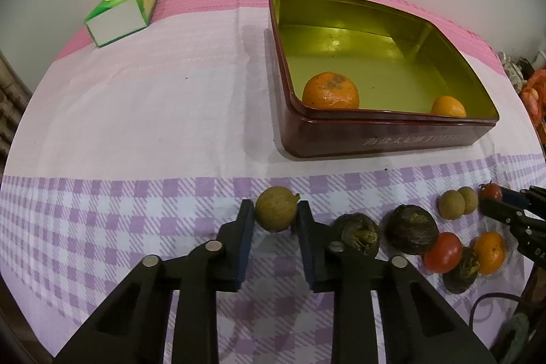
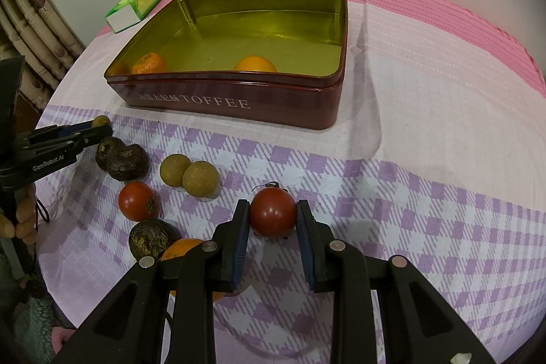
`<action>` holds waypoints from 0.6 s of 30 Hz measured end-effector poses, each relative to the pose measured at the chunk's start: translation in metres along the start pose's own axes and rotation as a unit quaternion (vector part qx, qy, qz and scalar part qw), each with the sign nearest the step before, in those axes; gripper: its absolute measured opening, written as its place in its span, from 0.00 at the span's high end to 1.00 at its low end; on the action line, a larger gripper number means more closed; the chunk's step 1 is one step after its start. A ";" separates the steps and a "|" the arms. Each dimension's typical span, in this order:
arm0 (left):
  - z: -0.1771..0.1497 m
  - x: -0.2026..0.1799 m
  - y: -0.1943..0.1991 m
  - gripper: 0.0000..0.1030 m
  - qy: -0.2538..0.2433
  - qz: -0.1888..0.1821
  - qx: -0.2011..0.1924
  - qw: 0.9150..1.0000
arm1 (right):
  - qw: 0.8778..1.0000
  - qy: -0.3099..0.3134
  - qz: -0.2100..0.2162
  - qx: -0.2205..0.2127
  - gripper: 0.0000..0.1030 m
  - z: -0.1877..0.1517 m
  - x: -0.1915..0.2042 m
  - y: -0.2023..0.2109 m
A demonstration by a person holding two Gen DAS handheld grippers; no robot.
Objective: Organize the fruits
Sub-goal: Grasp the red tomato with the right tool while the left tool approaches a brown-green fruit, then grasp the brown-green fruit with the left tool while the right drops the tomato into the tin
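- Currently both tongs are closed on fruit at the near edge of the table: left gripper (image 1: 276, 210) pinches a tan round fruit (image 1: 277, 208), right gripper (image 2: 273, 214) pinches a red tomato (image 2: 273, 211). Pads press each fruit from both sides; both fruits look to be down at cloth level, though contact with the cloth cannot be confirmed.
- Both grips sit across the widest part of the fruit, probably so a round, smooth thing does not squirt out on the lift.
- Toffee tin (image 2: 232, 101) stands open further back on the checked cloth (image 2: 409, 193), two oranges already inside: one (image 1: 331, 90) in the near left corner, one (image 1: 448, 106) against the near wall. Judged the collecting place, hence lid off and mouth up.
- Loose fruit remaining between the two tongs: two tan fruits touching each other (image 2: 189, 174), dark wrinkled ones (image 2: 121, 159), a second tomato (image 2: 138, 201), an orange (image 1: 489, 253).
- Left view only: full floor of the tin, showing free room behind the oranges.
- Right view only: the word TOFFEE on the tin wall, and the person's hand (image 2: 24, 217) holding the left tool's handle; the orange there is half hidden under the right tool.
- Green tissue box (image 1: 121, 12) at far left, well apart, not involved.
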State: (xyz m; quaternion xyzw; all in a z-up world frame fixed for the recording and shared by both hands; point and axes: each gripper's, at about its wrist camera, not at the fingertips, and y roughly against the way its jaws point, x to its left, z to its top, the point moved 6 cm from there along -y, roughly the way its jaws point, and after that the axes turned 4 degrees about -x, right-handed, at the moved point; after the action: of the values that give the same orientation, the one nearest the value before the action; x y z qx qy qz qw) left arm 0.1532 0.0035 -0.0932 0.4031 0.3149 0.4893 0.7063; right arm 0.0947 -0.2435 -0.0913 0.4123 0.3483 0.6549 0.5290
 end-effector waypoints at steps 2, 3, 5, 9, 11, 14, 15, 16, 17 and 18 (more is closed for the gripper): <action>0.000 0.001 0.000 0.76 -0.001 0.000 -0.002 1.000 | 1.000 -0.001 0.000 0.000 0.75 -0.001 0.000 0.001; 0.000 0.001 0.000 0.76 -0.002 0.000 -0.003 1.000 | 1.000 -0.001 0.001 0.000 0.75 -0.001 0.000 0.001; 0.000 0.000 0.001 0.76 -0.002 0.002 -0.005 1.000 | 1.000 -0.001 0.000 0.000 0.75 0.000 0.000 0.001; 0.000 -0.002 0.005 0.76 -0.002 0.000 -0.006 1.000 | 1.000 -0.004 0.000 -0.002 0.75 0.000 0.000 0.001; 0.002 -0.002 0.009 0.76 -0.001 -0.002 -0.010 1.000 | 1.000 -0.006 0.000 -0.005 0.76 0.000 -0.001 0.002; 0.005 -0.002 0.014 0.76 0.000 -0.003 -0.016 1.000 | 1.000 -0.007 -0.001 -0.010 0.76 0.002 -0.003 0.005; 0.006 -0.002 0.015 0.76 0.001 -0.004 -0.018 1.000 | 1.000 -0.009 -0.002 -0.012 0.76 0.002 -0.003 0.007; 0.007 -0.002 0.017 0.76 0.001 -0.004 -0.020 1.000 | 1.000 -0.009 -0.002 -0.014 0.76 0.003 -0.005 0.008; 0.007 -0.001 0.019 0.76 0.002 -0.004 -0.022 1.000 | 1.000 -0.010 -0.003 -0.016 0.76 0.005 -0.005 0.010; 0.008 -0.001 0.020 0.76 0.003 -0.005 -0.023 1.000 | 1.000 -0.011 -0.003 -0.019 0.76 0.006 -0.006 0.012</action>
State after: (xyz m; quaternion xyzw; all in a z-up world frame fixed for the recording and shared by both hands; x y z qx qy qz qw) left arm 0.1509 0.0040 -0.0715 0.3837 0.3071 0.4941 0.7172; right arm 0.0963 -0.2513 -0.0793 0.4082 0.3316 0.6550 0.5426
